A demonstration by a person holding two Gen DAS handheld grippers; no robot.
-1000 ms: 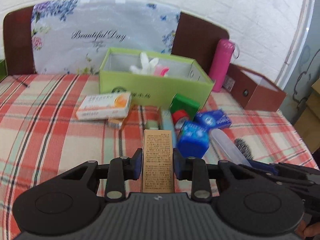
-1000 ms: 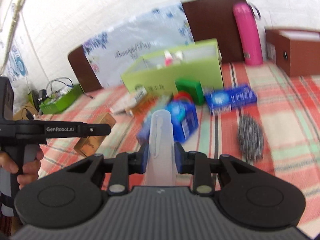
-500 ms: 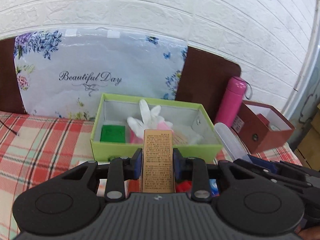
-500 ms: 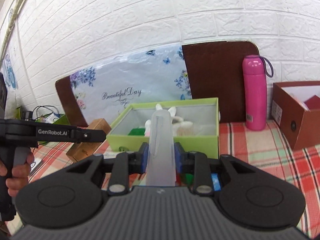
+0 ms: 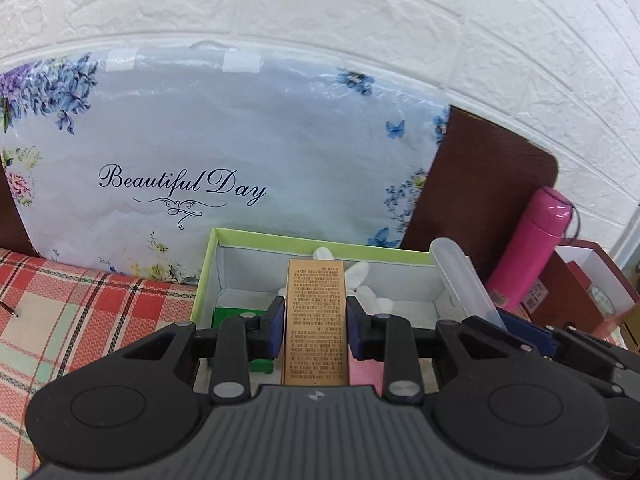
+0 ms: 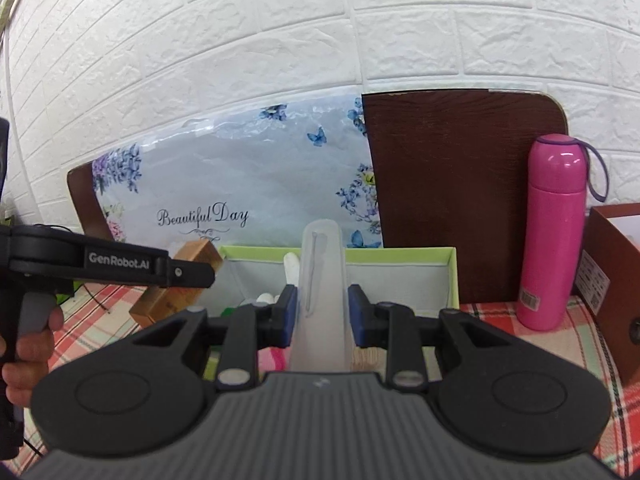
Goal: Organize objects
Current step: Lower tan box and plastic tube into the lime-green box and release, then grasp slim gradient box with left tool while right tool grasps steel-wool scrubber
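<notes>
Two grippers hover over the green box (image 5: 256,236): the left gripper (image 5: 315,326) pinches a gold carton (image 5: 315,320), the right gripper (image 6: 322,314) clamps a translucent case (image 6: 322,280), contents apparently white gloves (image 5: 362,276).

Black tongs (image 5: 315,328) with blue pads (image 5: 276,330), silver screws.

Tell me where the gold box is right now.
The gold box is clamped upright in the left tongs, held over the open green box, with the white glove just behind it.
</notes>
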